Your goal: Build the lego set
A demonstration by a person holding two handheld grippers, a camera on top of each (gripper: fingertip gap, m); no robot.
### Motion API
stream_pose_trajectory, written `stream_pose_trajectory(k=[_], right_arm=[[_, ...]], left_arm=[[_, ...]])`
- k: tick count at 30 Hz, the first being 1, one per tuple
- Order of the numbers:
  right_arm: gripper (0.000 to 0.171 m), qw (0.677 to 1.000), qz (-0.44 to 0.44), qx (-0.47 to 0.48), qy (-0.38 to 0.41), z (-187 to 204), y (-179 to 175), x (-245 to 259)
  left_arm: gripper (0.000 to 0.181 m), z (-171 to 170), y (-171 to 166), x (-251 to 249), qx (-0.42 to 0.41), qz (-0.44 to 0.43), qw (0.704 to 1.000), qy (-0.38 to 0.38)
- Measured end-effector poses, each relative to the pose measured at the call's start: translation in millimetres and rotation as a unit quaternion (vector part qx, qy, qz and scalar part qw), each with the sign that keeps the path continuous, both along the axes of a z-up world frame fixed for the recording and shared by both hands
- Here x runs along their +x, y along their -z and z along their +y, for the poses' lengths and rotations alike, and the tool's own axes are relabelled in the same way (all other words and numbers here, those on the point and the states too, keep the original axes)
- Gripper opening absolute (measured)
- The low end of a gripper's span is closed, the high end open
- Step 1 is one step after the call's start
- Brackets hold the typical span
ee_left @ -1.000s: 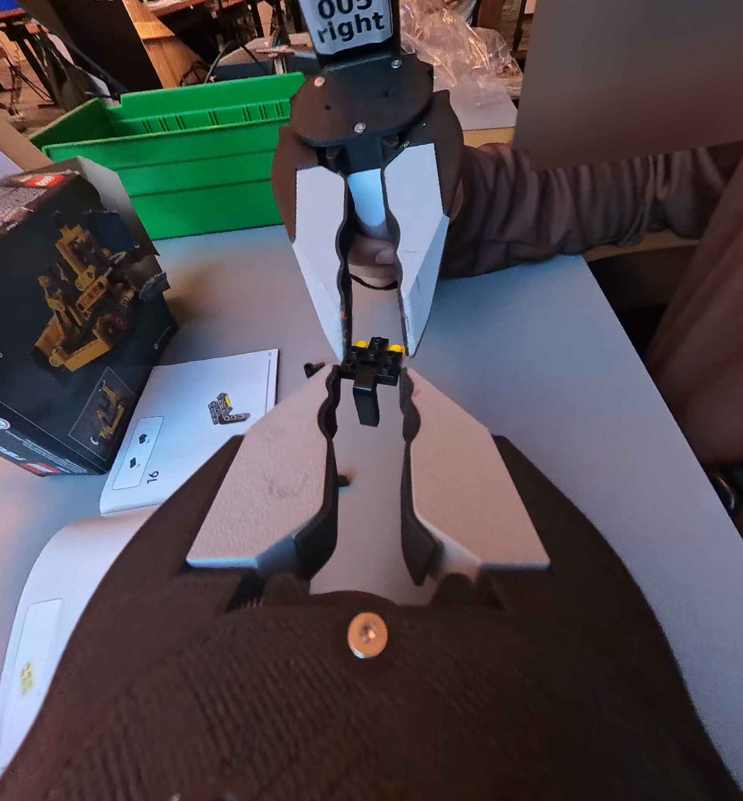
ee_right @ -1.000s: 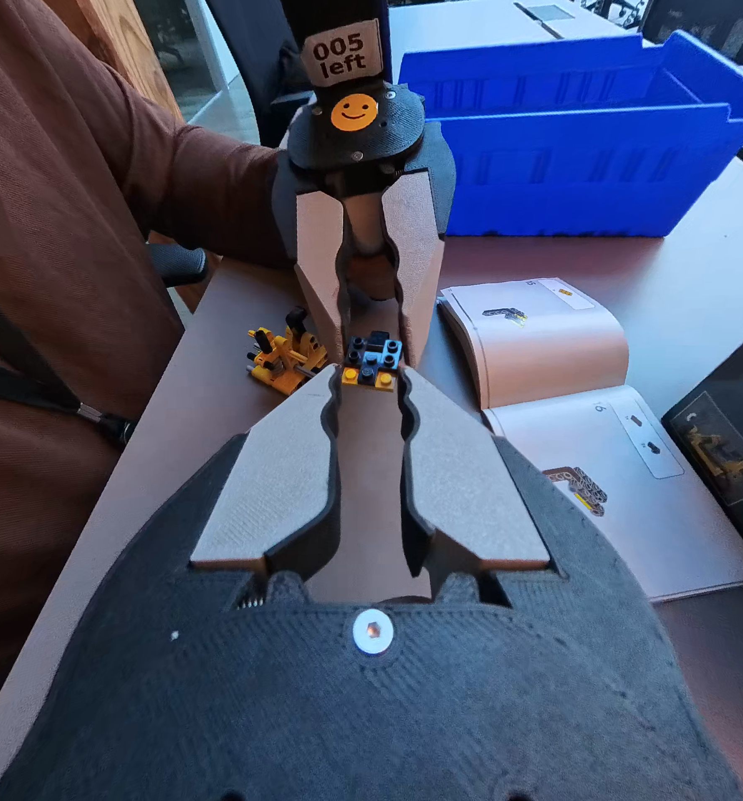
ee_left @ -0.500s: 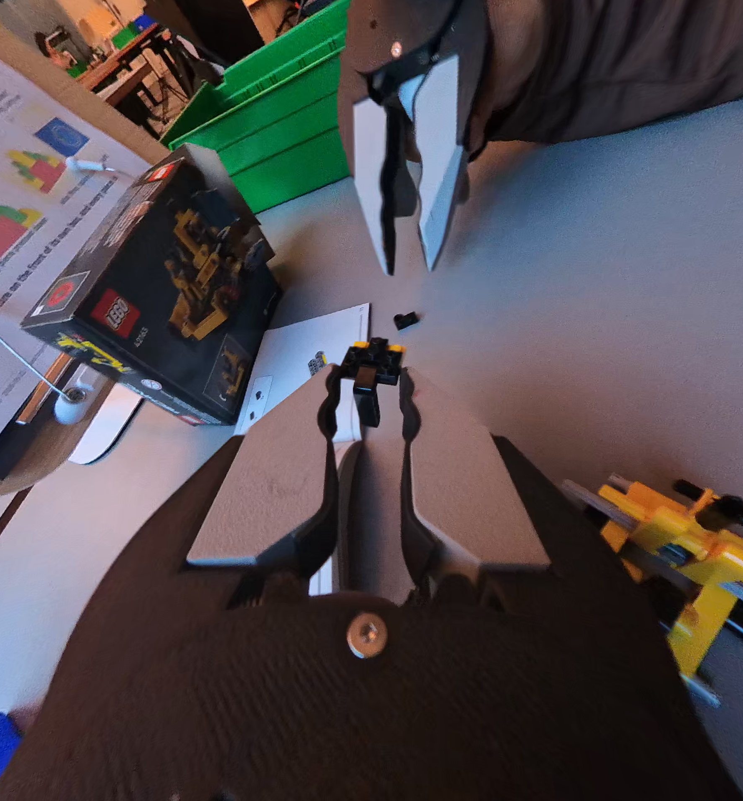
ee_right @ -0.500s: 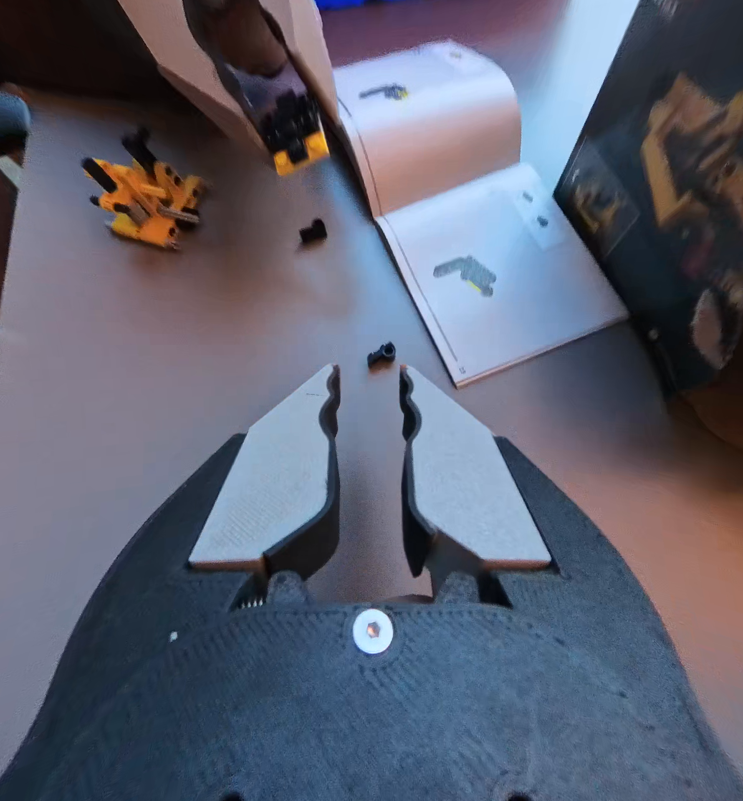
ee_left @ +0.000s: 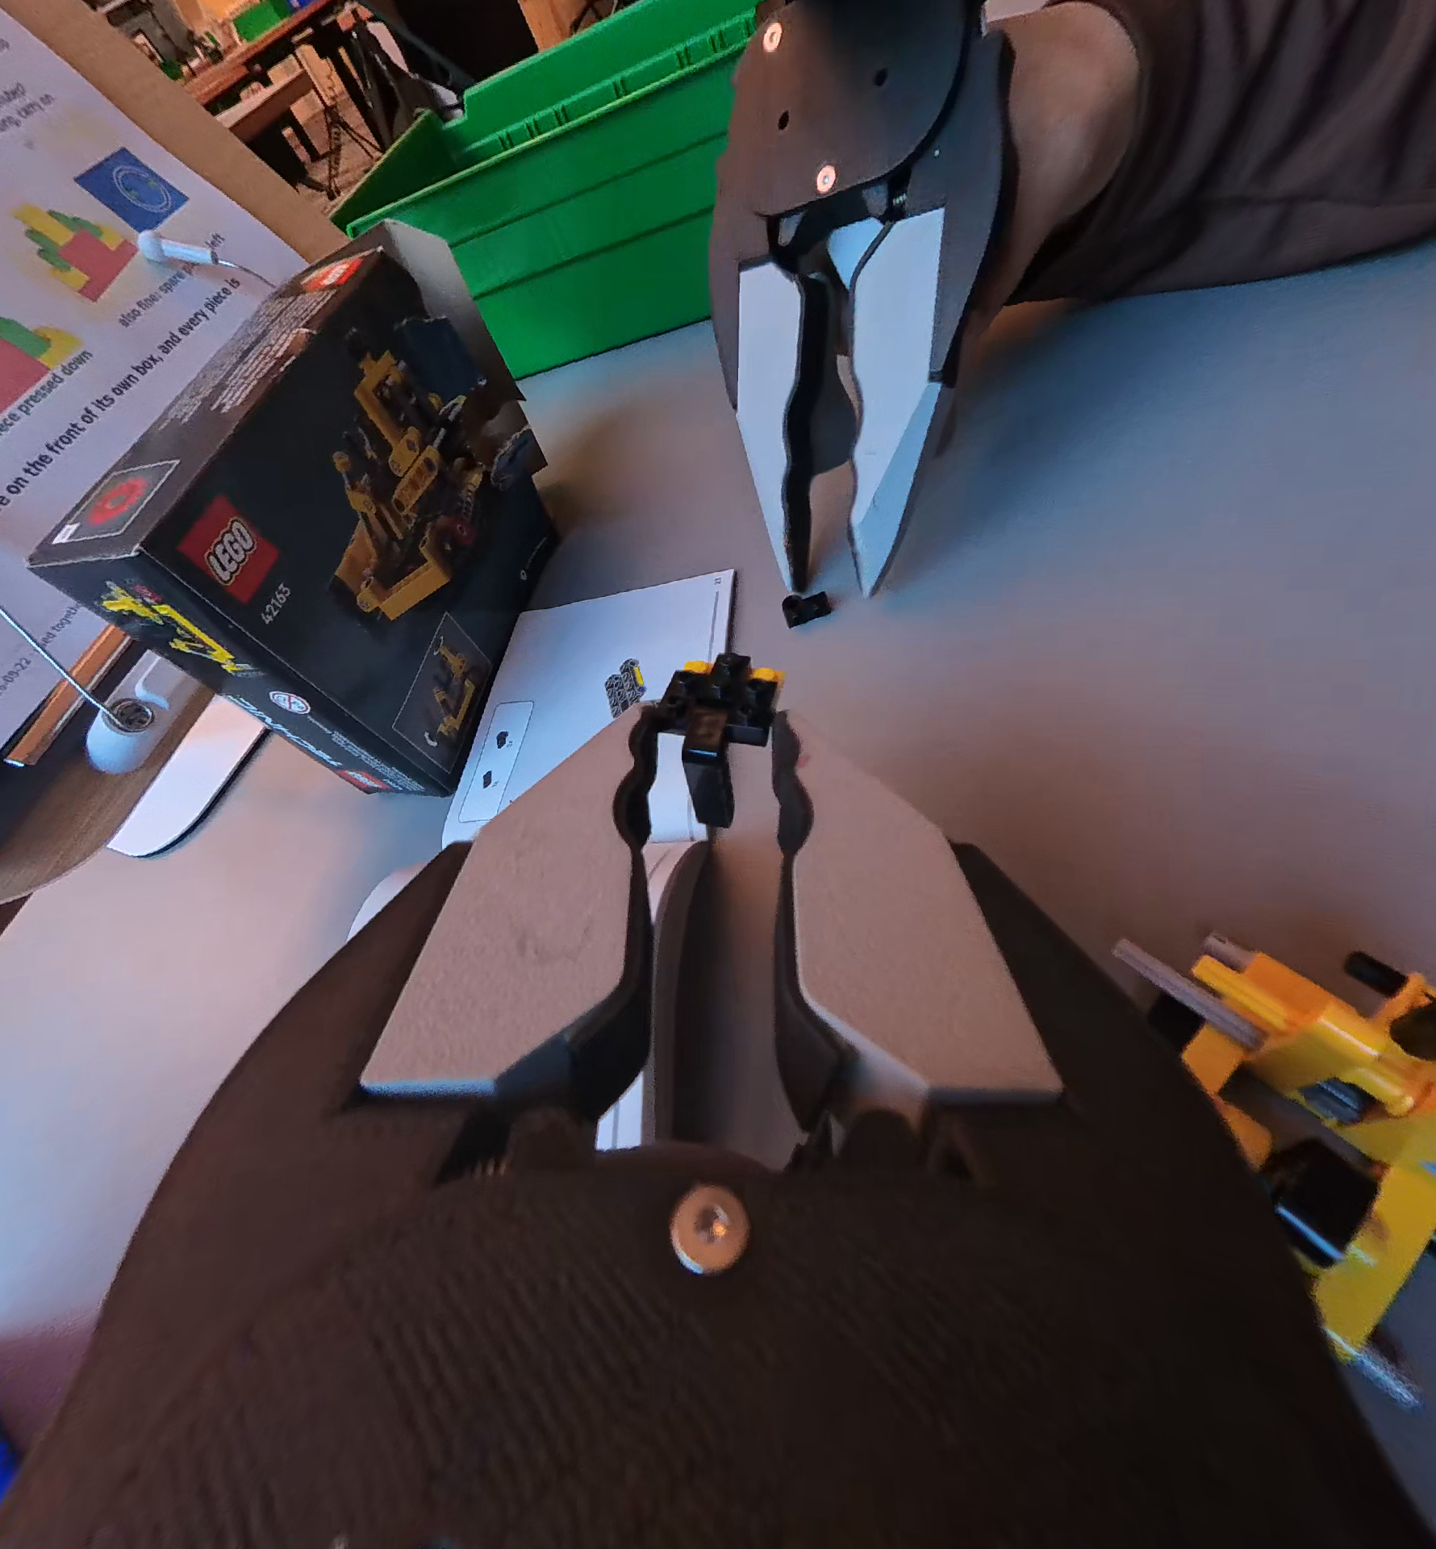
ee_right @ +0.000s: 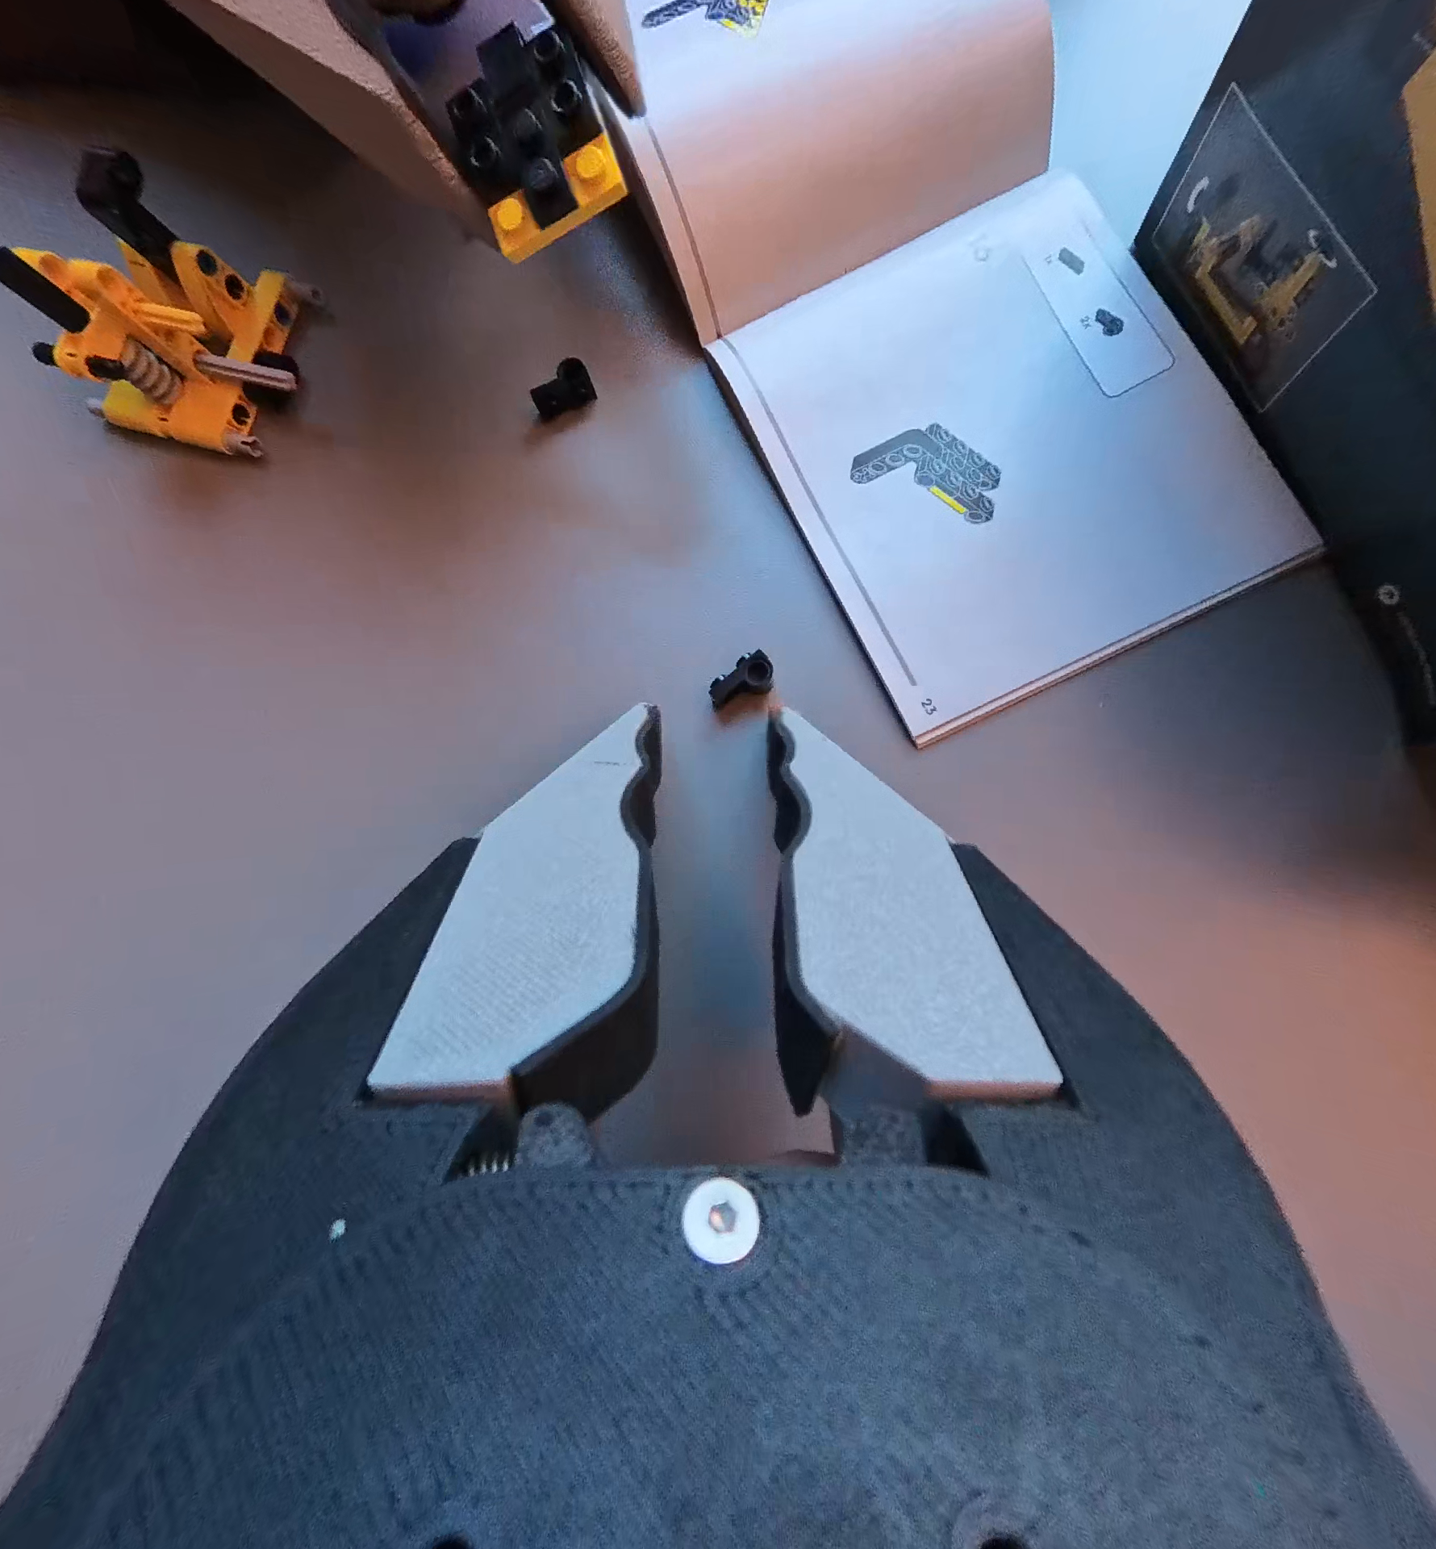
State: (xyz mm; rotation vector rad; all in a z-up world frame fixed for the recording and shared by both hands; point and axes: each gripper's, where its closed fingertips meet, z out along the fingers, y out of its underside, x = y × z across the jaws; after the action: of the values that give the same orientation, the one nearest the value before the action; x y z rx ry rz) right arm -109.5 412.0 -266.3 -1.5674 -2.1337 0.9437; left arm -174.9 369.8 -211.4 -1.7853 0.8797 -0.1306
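Jaws first: your left gripper [ee_left: 713,727] is clamped on a small black and yellow brick assembly [ee_left: 719,700], pinched at the fingertips with a black piece of it hanging back between the fingers, and held above the table [ee_left: 1201,670]. Your right gripper [ee_right: 713,722] has its jaws parted by a narrow gap with nothing between them, tips pointing down close to the table. Moving left to right in the left wrist view: a printed sheet with coloured brick drawings [ee_left: 36,277] stands at the far left, then the dark set box [ee_left: 304,536], a green bin [ee_left: 580,193] behind it, and the open instruction booklet [ee_left: 606,670] lying beside the box. To the right of the booklet, a tiny black piece [ee_left: 807,608] lies on the table just beside the right gripper's tips. At the far right edge sits a yellow partly built model [ee_left: 1318,1106], close to your left gripper's body. In the right wrist view that yellow model [ee_right: 170,335] is at upper left, a second small black piece [ee_right: 564,390] lies between it and the booklet [ee_right: 1033,503], and the tiny black piece [ee_right: 741,677] sits just ahead of the right fingertips, nearer the right one, not touching either.
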Motion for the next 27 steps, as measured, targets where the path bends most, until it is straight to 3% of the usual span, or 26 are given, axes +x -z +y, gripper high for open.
stream_pose_trajectory(k=[11,19,27], right_arm=[[0.02,0.997,0.023,-0.045,-0.052,-26,-8,-3],[0.019,0.997,0.064,-0.046,0.002,2,-26,-3],[0.022,0.998,0.04,-0.041,-0.015,-11,-10,-8]], left_arm=[[0.024,-1,-1,1,0.001,0.004,1.0,-0.001],[0.024,-1,2,2,-0.006,0.007,1.0,-0.001],[0.024,-2,5,4,-0.008,0.015,1.0,0.004]])
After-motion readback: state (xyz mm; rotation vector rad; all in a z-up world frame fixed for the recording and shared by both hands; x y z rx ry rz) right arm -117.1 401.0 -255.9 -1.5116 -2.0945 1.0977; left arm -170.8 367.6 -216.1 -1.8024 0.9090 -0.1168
